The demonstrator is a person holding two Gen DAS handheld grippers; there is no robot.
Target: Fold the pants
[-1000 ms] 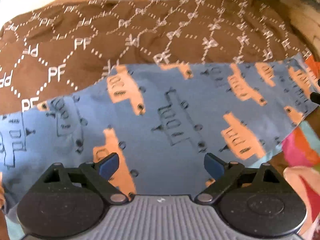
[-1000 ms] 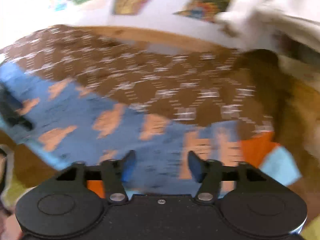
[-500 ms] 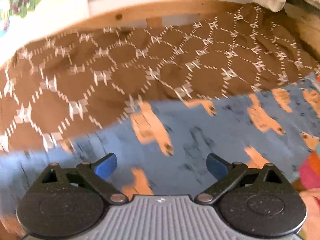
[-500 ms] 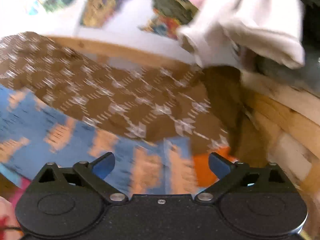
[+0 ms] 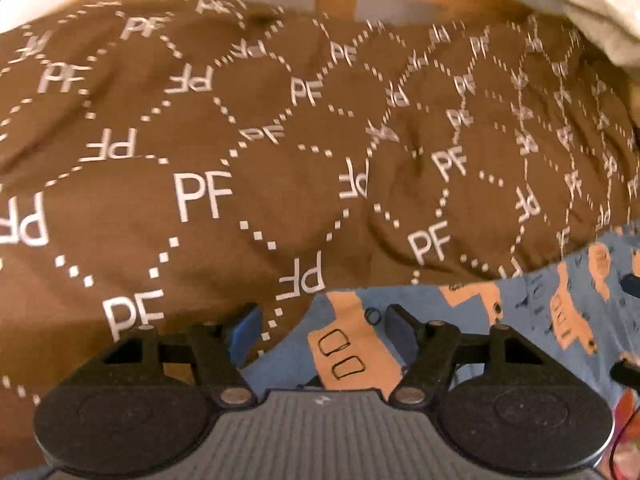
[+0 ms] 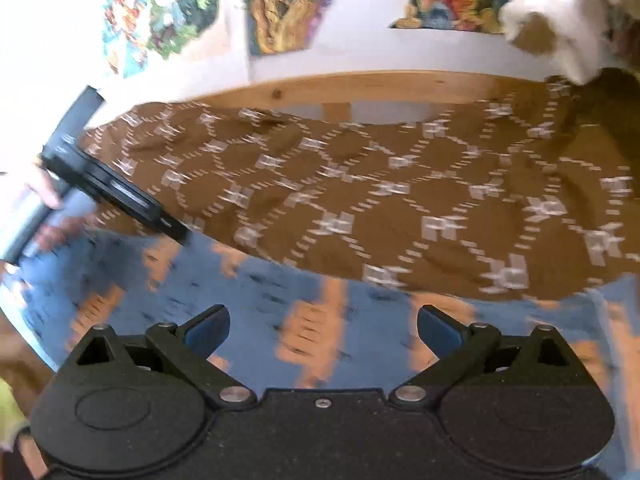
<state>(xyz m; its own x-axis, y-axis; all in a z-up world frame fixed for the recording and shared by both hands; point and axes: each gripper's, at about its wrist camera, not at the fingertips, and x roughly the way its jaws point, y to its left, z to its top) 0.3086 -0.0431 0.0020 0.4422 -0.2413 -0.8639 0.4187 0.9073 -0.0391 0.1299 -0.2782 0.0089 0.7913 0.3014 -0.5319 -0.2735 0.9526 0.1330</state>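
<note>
The blue pants [image 5: 532, 320] with orange trucks lie on the brown blanket [image 5: 248, 152]; their left end sits at the left gripper [image 5: 318, 330], which has just been closing partway, and the cloth edge lies between its fingers with the pads not yet pressing; farther right along the pants, the right gripper [image 6: 323, 330] has just been opening and stands wide above the blue cloth, holding nothing.

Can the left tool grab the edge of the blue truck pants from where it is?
Probably yes. The left tool has just been closing, and the edge of the blue pants already lies between its fingers, on the brown blanket. Nothing blocks it; the pads do not seem to pinch yet.
</note>
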